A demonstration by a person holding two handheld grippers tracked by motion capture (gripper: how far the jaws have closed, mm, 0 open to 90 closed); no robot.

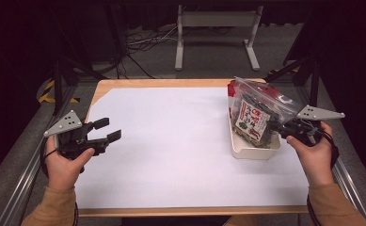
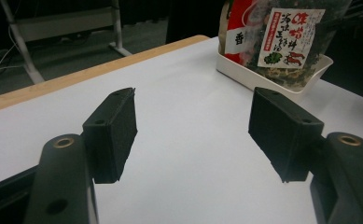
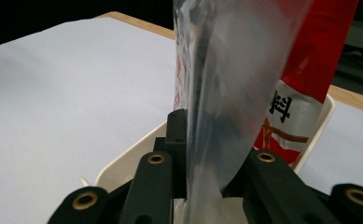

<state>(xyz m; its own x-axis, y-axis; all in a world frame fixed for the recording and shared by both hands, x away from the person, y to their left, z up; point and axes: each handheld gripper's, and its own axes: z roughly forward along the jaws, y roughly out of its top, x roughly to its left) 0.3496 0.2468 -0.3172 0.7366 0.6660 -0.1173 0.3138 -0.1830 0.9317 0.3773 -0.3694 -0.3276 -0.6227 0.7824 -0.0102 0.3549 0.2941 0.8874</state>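
Note:
A clear zip bag of dark green snack with a white and red label [image 1: 255, 114] stands in a white tray [image 1: 251, 151] at the table's right side. My right gripper [image 1: 277, 126] comes in from the right and is shut on the bag's edge. In the right gripper view the clear bag [image 3: 235, 70] runs down between the jaws of this gripper [image 3: 207, 154]. A red packet [image 3: 319, 51] stands behind it in the tray [image 3: 132, 158]. My left gripper [image 1: 108, 129] hovers open at the table's left edge, with nothing between its fingers [image 2: 116, 133].
White paper [image 1: 171, 141] covers the wooden tabletop [image 1: 124, 84]. From the left gripper view, the bag [image 2: 291, 32] and tray [image 2: 235, 70] sit far off at the upper right. A grey metal stand [image 1: 216, 21] and cables lie on the floor beyond the table.

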